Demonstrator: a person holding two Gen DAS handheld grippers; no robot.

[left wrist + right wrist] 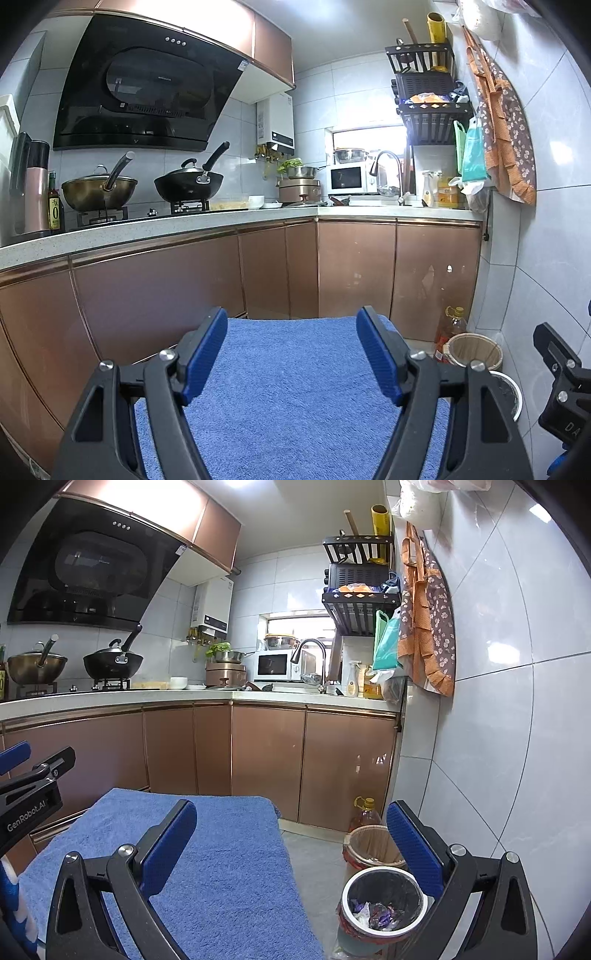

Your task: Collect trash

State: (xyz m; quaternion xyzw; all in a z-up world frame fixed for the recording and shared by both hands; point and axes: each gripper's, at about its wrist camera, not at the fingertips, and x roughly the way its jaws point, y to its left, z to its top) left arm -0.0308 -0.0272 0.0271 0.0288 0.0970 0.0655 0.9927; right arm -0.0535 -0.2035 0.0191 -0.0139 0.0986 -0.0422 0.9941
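Both grippers, left (291, 354) and right (291, 845), spread wide, empty, above bare blue terry towel (221, 849). Crumpled wrappers (373, 914) already inside white-rimmed black-lined bin (349, 886), near right, floor. Collection apparently finished or awaiting scraps; next move: locate remaining trash.

White-rimmed trash bin (384, 901) upright on floor, crumpled wrappers (373, 912) inside

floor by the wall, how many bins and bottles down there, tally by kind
Bins: 2, a black-lined bin holding wrappers and a tan-lined bin behind it
Oil bottles: 1, an oil bottle
Total: 3
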